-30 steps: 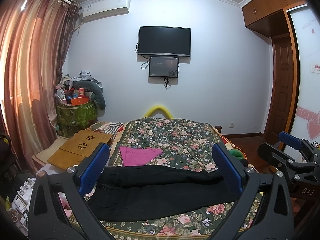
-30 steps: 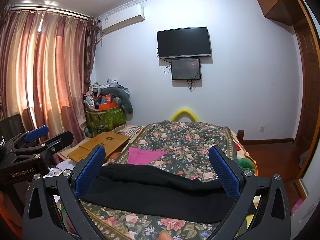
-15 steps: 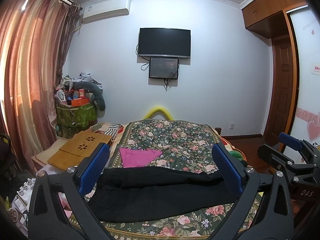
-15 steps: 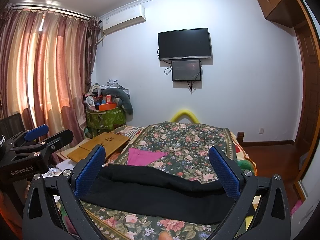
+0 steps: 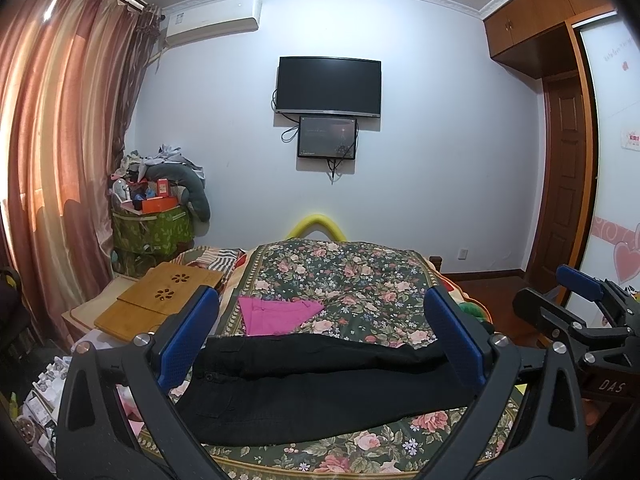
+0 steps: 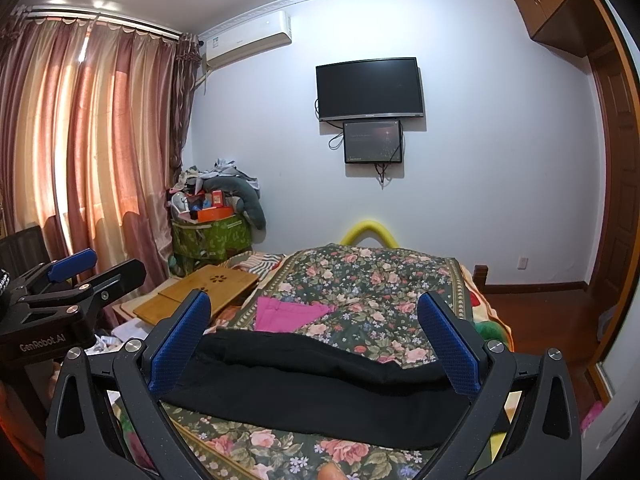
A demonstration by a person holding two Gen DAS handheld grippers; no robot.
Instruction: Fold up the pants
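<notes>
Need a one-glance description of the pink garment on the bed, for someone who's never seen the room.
Start at the bed's floral quilt, below the wall TV. On its left half, just beyond the long black pants, lies the pink garment. It is the only plain bright magenta patch, flat with a pointed right corner.

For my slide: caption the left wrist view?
Open left gripper hovering above black pants lying on the floral bedspread.

A: The pants [image 5: 320,388] at lower centre are plain black, on a dark green bedspread [image 5: 344,276] with pink roses.

B: Upper left, the curtains [image 6: 92,140] are dusty pink. The folded cloth [image 5: 276,314] mid-frame is magenta; the gripper pads [image 6: 180,344] are blue.
</notes>
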